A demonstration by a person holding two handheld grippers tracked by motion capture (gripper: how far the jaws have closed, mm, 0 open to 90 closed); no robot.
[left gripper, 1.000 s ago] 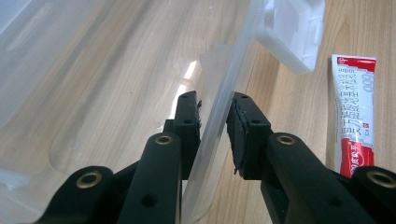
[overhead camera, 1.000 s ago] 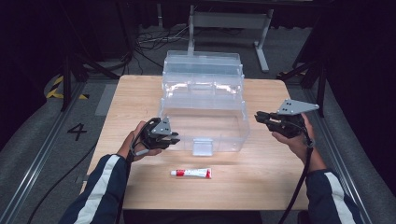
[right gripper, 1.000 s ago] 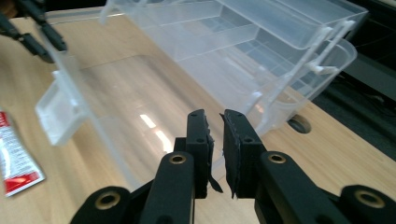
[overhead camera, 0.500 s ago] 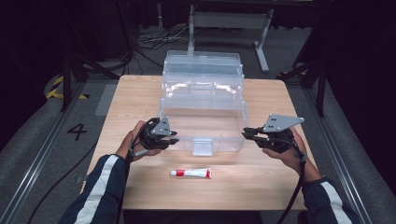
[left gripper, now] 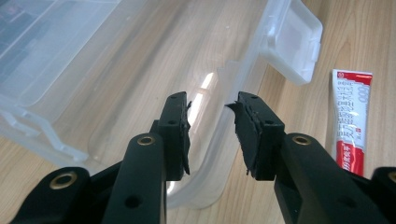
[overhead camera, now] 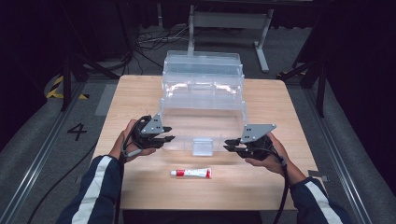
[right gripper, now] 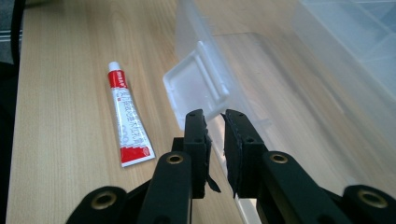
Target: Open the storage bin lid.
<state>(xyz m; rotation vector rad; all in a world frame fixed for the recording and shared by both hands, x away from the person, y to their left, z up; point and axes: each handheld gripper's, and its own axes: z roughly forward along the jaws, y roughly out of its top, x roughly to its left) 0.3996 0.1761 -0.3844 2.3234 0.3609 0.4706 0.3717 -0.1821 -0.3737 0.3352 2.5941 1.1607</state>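
So the setup's a wooden worktop (overhead camera: pixel 280 112) with a big clear plastic organizer box (overhead camera: pixel 203 100) sitting open on it, lid flopped toward the person with its latch tab (overhead camera: pixel 202 146) pointing at the near edge.

Starting on the left: the left hand-held gripper (overhead camera: pixel 169 134) sits at the lid's left front corner, held by a hand in a dark sleeve with a white stripe. Its jaws have just been opening, and in the left gripper view they stand spread a bit, with the rounded rim of the lid running through the gap underneath. The pads don't look like they're pressing on the plastic, though from that angle it's hard to be totally sure they're clear of it.

In the middle, just in front of the latch tab, a small red and white tube (overhead camera: pixel 190 173) lies flat on the bare wood, cap end pointing left in the high view. It's close to the lid but not touching it, and roughly between the two hands.

Over on the right, the right hand-held gripper (overhead camera: pixel 227 144) points in at the lid's front edge, just right of the latch. In the right gripper view its jaws are nearly pressed together with only a narrow slot left, and the lid's edge lines up right with that slot. Whether it's actually pinching the rim isn't clear from that shot.
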